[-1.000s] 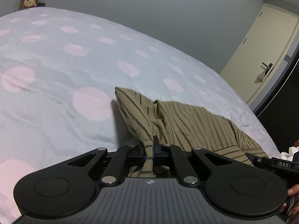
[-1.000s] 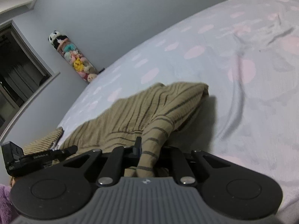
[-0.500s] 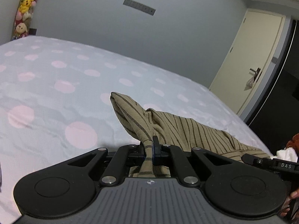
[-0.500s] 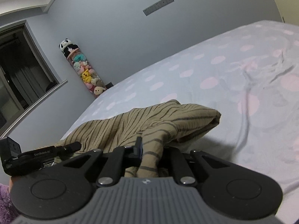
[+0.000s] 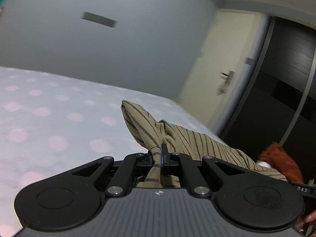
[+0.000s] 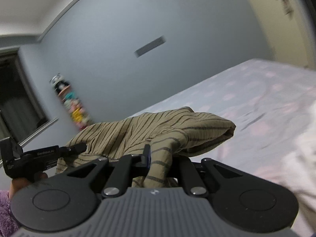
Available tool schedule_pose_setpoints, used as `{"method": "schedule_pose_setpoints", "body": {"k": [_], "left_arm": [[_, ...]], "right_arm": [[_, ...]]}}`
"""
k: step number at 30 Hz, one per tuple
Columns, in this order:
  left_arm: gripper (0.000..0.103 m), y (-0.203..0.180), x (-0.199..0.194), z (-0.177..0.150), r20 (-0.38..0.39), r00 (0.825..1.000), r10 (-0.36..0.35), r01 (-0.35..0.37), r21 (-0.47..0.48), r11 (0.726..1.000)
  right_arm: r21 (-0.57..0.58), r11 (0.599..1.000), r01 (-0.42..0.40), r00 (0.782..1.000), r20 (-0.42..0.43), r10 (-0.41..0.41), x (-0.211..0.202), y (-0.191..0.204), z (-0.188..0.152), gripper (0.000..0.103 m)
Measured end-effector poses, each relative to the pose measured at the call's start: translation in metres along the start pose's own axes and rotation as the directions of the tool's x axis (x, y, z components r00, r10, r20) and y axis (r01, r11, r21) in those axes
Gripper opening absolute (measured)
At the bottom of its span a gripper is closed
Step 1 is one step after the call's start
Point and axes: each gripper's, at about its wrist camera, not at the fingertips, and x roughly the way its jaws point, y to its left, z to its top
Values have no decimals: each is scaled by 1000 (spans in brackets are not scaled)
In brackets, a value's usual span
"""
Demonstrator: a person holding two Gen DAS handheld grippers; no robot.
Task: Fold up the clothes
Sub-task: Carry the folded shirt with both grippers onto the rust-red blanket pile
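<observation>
A tan garment with thin dark stripes (image 5: 189,138) hangs stretched between both grippers, lifted above the bed. My left gripper (image 5: 159,155) is shut on one bunched corner of it; a folded flap sticks up just beyond the fingers. My right gripper (image 6: 158,156) is shut on the other corner of the striped garment (image 6: 158,128), which drapes leftward toward the left gripper's body (image 6: 39,154), held by a hand. The cloth's lower part is hidden under the gripper bodies.
The bed (image 5: 49,118) has a pale grey sheet with pink dots. A cream door (image 5: 223,69) and a dark wardrobe (image 5: 286,90) stand to the right. A stack of plush toys (image 6: 73,108) leans in the corner. A rust-coloured cloth (image 5: 280,162) lies low right, a purple one (image 6: 5,211) low left.
Both grippers have risen with the garment still gripped. The bed has dropped lower in both views, more wall shows, and the cloth now hangs off the sheet.
</observation>
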Motion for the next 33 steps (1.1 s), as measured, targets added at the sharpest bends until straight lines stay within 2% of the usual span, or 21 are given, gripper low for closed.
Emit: {"method": "schedule_pose_setpoints", "body": {"k": [4, 7, 10, 16, 20, 24, 27, 33], "left_arm": [[3, -58, 45, 17, -43, 990, -132, 134, 64, 989], [3, -109, 80, 25, -85, 970, -226, 235, 118, 965], [3, -163, 116, 27, -135, 941, -309, 329, 174, 928], [3, -262, 180, 15, -253, 873, -418, 478, 261, 839], [3, -310, 209, -6, -328, 834, -443, 538, 309, 784], [3, -334, 245, -29, -387, 812, -437, 567, 345, 748], [3, -342, 263, -45, -421, 803, -422, 573, 349, 741], [3, -332, 316, -74, -489, 798, -353, 553, 361, 751]], "right_arm": [[24, 993, 112, 990, 83, -113, -63, -19, 18, 10], [44, 977, 210, 965, 148, -215, -110, -34, 29, 10], [88, 949, 304, 927, 201, -316, -152, -48, 36, 10], [190, 867, 461, 828, 259, -497, -211, -77, 35, 10], [236, 814, 530, 773, 260, -579, -225, -99, 30, 10], [301, 778, 551, 748, 234, -621, -227, -129, 22, 10], [330, 754, 568, 739, 197, -644, -221, -151, 16, 10], [373, 713, 594, 732, 117, -671, -198, -190, -4, 10]]}}
